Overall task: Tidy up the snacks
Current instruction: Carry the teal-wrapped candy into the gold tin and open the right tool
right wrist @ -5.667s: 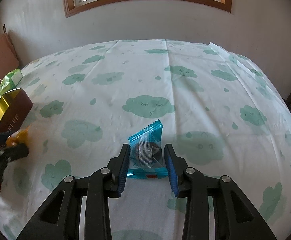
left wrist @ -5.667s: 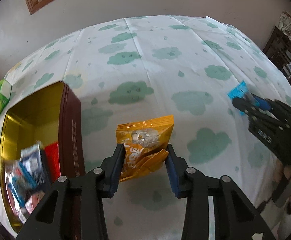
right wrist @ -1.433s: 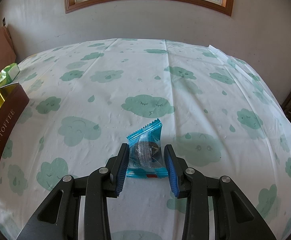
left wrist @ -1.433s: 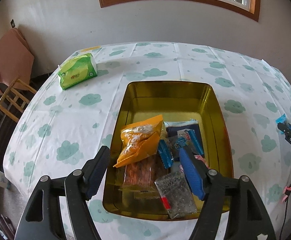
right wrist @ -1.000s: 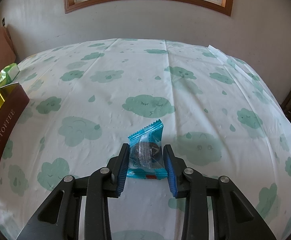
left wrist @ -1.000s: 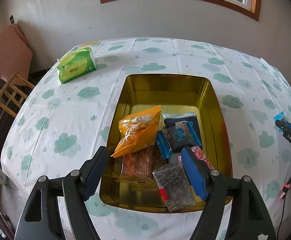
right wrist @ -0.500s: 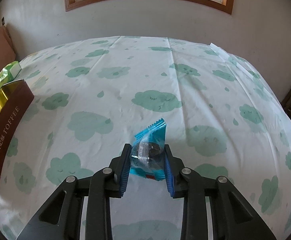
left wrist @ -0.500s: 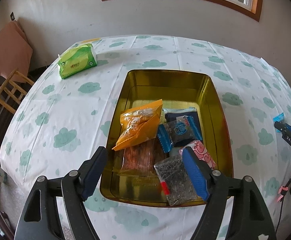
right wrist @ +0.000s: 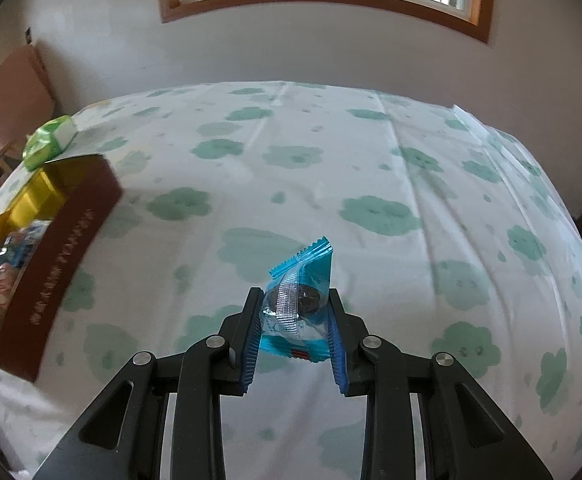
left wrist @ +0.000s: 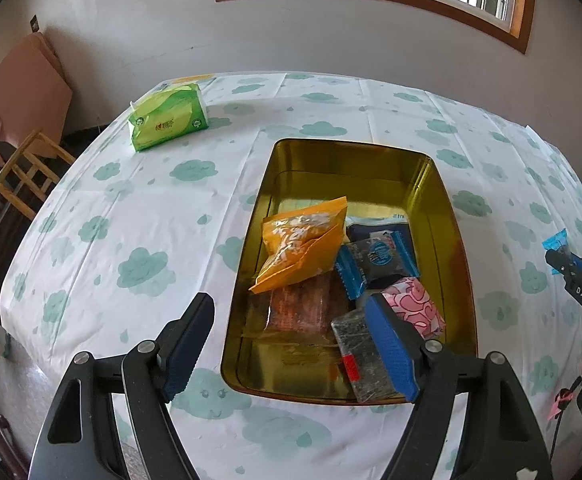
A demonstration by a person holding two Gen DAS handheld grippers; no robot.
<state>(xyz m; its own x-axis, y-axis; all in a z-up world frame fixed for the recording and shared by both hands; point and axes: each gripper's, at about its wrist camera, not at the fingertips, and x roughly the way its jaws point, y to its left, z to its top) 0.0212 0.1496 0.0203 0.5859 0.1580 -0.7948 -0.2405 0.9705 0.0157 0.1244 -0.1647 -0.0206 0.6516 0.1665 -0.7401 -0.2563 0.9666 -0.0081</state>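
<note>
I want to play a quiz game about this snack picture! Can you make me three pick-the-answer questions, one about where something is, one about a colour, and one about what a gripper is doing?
1. Where is the orange bag?
A. in the tin
B. on the chair
C. in the left gripper

2. What colour is the tissue pack?
A. red
B. green
C. purple

3. What is the right gripper doing?
A. hanging open
B. squeezing a blue packet
C. holding the tin

Answers:
1. A: the orange bag lies inside the gold tin on other snacks, and the left gripper is open and holds nothing.
2. B: the tissue pack on the tablecloth is bright green.
3. B: the right gripper has both fingers pressed on the blue packet.
</note>
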